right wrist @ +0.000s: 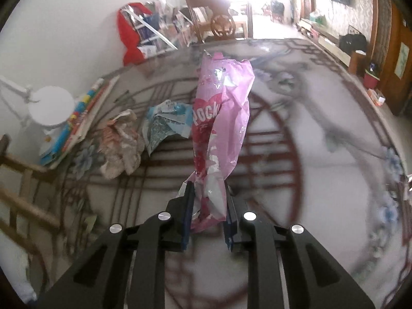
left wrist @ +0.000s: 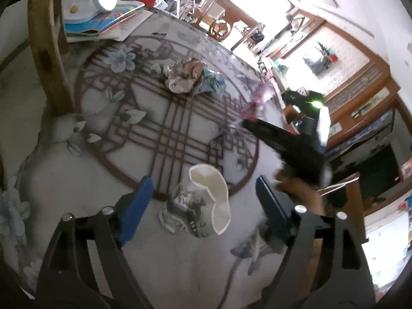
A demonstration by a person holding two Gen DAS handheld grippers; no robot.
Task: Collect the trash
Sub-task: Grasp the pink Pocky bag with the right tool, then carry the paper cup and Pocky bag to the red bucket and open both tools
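Pink and glossy, the crinkled Pocky snack wrapper [right wrist: 220, 139] fills the middle of our right wrist view, standing up out of our right gripper [right wrist: 207, 200], whose blue-padded fingers [right wrist: 189, 206] are pressed in against its lower end from both sides. Only this view lets us read the lettering on the wrapper; from the left wrist it shows as a blurred pink scrap [left wrist: 253, 103] at the tip of that same gripper, seen there as a dark wedge [left wrist: 285, 144] above the table's far right side.

Our left gripper [left wrist: 202, 193] is spread wide and grips nothing. Between its blue pads [left wrist: 136, 206], resting on the flower-and-lattice patterned glass tabletop [left wrist: 77, 170], lies a crushed paper cup with a white inside and grey printed outside [left wrist: 199, 206], touching neither pad. The right view does not show this cup.

Both views show two more pieces further along the table: a crumpled brownish-white paper wad [left wrist: 181, 77] and, just beside it, a crumpled blue-and-white foil packet [left wrist: 212, 83]. Near the table's edge a white round-based desk lamp [right wrist: 50, 109] stands on colourful children's books [right wrist: 79, 121].
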